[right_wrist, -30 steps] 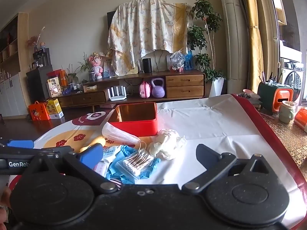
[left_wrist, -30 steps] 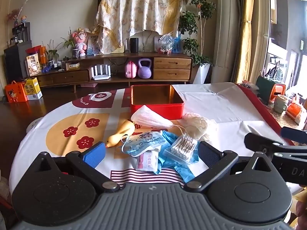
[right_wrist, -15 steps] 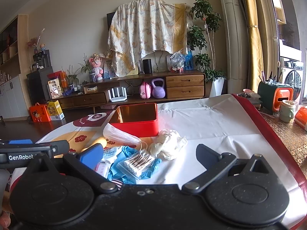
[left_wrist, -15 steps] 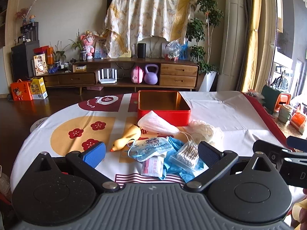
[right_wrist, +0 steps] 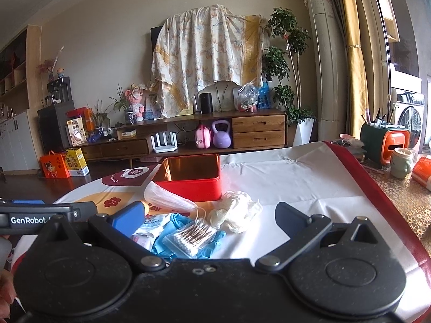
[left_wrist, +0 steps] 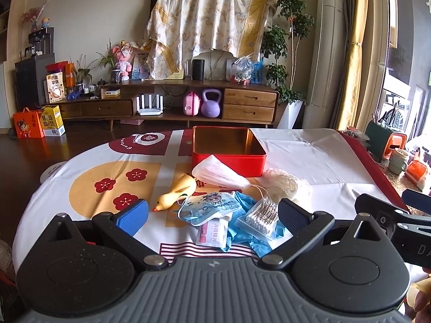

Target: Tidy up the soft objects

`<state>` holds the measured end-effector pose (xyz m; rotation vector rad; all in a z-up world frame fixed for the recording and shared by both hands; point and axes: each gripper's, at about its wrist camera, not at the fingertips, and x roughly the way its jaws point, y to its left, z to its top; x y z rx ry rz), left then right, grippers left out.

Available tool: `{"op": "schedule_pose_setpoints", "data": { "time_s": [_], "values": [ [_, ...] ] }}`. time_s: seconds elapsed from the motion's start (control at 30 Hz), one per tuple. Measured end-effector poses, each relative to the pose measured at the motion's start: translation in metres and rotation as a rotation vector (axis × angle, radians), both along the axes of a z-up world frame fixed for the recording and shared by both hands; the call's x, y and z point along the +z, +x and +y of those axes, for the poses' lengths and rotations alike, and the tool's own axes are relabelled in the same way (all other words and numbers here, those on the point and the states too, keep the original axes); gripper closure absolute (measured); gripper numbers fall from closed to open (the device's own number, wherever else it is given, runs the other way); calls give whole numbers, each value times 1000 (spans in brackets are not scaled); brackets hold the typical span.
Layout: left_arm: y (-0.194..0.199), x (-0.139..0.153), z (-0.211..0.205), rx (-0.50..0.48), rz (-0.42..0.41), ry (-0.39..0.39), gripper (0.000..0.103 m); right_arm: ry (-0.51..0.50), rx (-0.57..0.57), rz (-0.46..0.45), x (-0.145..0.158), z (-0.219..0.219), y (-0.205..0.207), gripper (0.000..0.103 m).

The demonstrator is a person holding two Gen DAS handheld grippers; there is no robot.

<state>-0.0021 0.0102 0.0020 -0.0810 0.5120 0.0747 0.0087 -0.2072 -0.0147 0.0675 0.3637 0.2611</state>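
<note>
Both grippers — left gripper (left_wrist: 212,214) and right gripper (right_wrist: 210,215) — hover with jaws spread wide, holding nothing, over a heap of soft things (left_wrist: 229,204) mid-table, just before the open red metal tin (left_wrist: 229,145).

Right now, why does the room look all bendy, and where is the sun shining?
Left wrist view: the fisheye lens bows the curtain and table edge, and sun glows inside the red tin. Right wrist view: same bending, with bright sun on the white tablecloth.
</note>
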Motion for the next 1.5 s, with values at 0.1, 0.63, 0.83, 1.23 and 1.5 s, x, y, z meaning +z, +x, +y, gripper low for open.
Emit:
{"op": "schedule_pose_setpoints", "data": {
  "time_s": [0.1,0.63,0.83,1.23,1.5],
  "values": [
    [0,0,1,2,-2,-3,0,8,-4,2,1,-1,1,0],
    [-2,2,3,-9,-20,9,0,30,5,45,3,-3,7,0],
    [-4,3,2,-15,-26,10,0,50,-6,61,2,-4,9,0],
    [3,2,6,-23,-39,13,0,131,57,104,0,-4,23,0],
    [15,-4,13,-13,-25,7,0,156,10,23,-1,-5,27,0]
  ]
}}
